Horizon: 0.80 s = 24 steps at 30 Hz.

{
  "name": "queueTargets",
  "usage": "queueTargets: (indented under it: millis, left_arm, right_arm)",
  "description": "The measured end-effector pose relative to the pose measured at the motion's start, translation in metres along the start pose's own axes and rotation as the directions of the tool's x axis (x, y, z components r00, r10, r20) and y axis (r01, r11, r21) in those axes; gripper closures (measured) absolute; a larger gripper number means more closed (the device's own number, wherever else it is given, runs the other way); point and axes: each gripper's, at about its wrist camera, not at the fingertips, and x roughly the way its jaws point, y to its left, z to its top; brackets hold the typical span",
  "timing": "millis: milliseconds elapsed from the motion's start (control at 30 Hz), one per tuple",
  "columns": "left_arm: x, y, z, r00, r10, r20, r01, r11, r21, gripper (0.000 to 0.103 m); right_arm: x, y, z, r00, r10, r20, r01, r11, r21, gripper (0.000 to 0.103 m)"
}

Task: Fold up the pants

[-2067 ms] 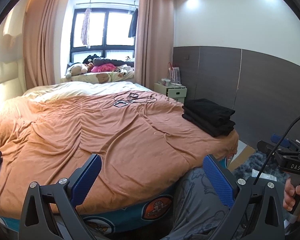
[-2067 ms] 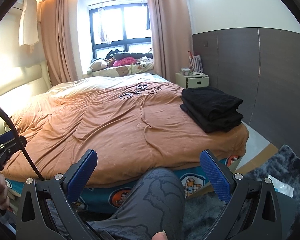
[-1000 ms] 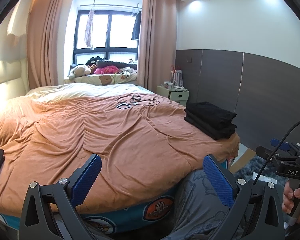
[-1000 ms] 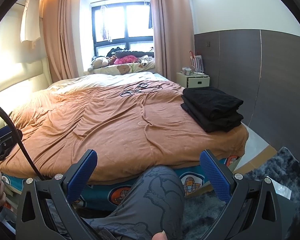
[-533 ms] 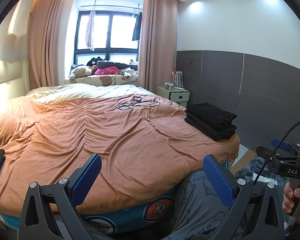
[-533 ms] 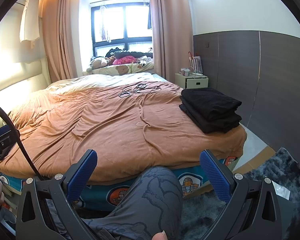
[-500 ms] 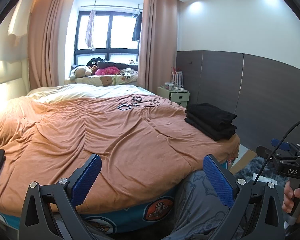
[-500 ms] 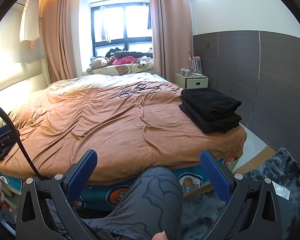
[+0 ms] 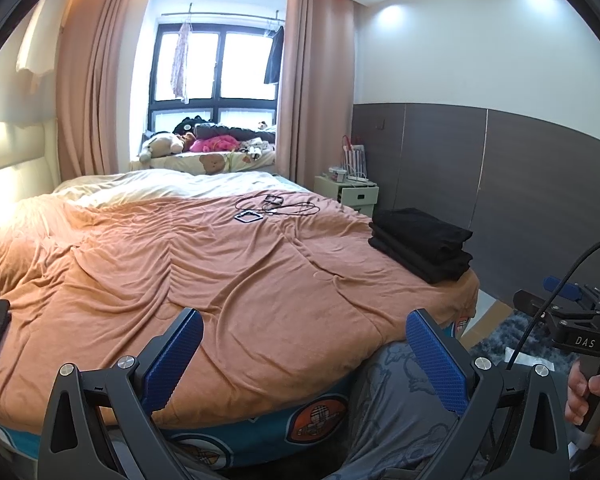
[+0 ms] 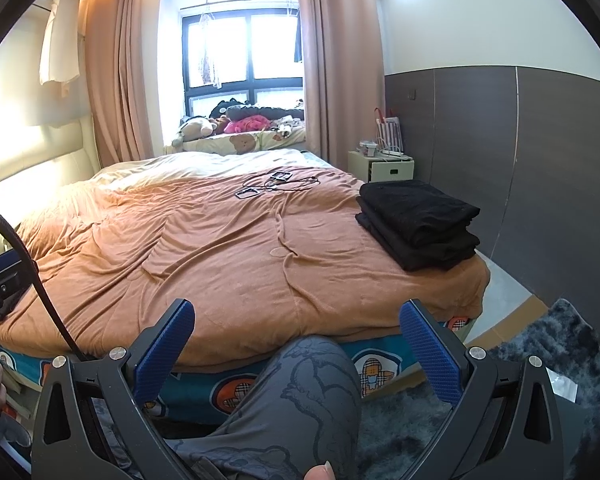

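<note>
both our tongs, left and right, hang released and empty at the bed's near edge. the folded black pants sit stacked ahead and right of them, so we judge the folding done.

Daylight is pouring through a dark-framed window flanked by pink curtains, beyond a bed wearing an orange cover. Right of the bed, a white nightstand is standing against grey wall panelling.
</note>
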Motion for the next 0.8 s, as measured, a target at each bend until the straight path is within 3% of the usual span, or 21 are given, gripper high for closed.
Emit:
queueTargets:
  millis: [800]
  left_arm:
    - [-0.0034,0.0027,-0.0005,1.000,-0.012,0.005,0.012,1.000,-0.006,0.001]
  right_arm:
    - [0.0033,-0.0088,0.0016,1.000,0.005,-0.007,-0.005,1.000,-0.001,0.000]
